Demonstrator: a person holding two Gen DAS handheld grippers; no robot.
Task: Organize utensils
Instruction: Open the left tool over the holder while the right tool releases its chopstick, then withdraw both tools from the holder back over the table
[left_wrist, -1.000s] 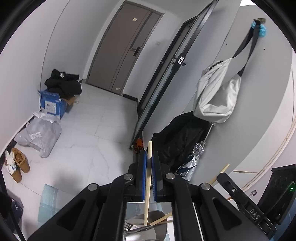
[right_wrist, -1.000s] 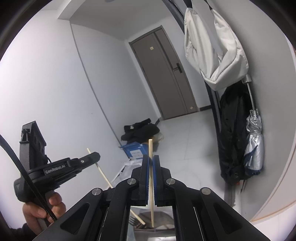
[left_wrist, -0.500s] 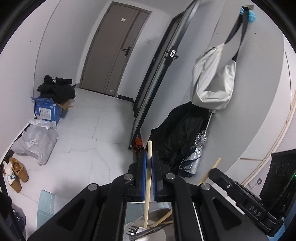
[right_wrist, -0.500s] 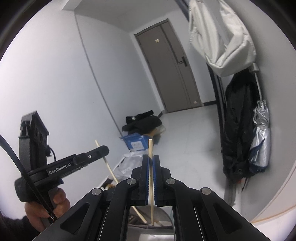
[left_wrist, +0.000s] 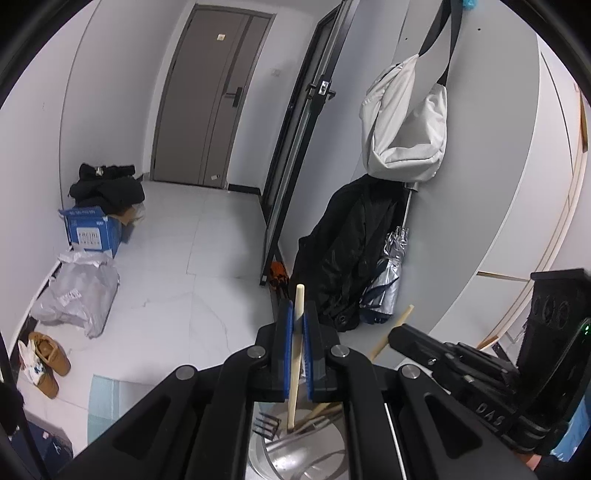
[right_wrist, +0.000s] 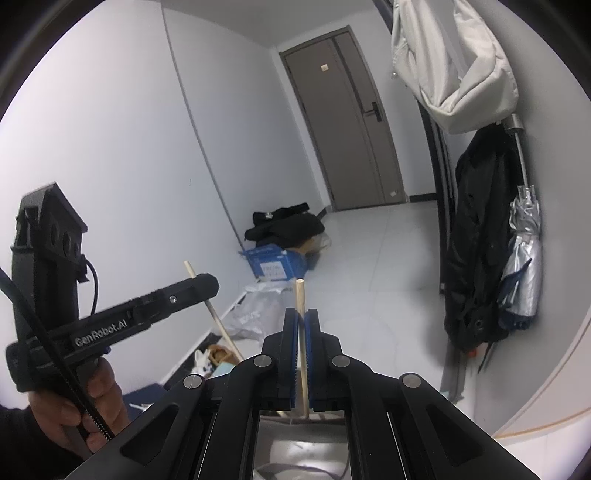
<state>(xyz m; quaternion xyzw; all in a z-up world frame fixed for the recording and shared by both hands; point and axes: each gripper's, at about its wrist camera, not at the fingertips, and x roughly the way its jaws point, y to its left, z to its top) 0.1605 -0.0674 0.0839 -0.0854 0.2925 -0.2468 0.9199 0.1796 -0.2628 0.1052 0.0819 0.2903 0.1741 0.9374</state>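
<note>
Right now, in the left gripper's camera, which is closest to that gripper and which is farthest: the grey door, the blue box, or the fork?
1. Fork, just below the left gripper.
2. Blue box, left on the floor.
3. Grey door, at the far end.

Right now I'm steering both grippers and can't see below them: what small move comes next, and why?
Probably keep lowering both chopsticks. Each gripper, left and right, has its jaws shut on a chopstick, left and right, whose lower ends already point into the metal container beside a fork.

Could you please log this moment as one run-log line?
left gripper: shut on chopstick | right gripper: shut on second chopstick | metal holder below
</note>
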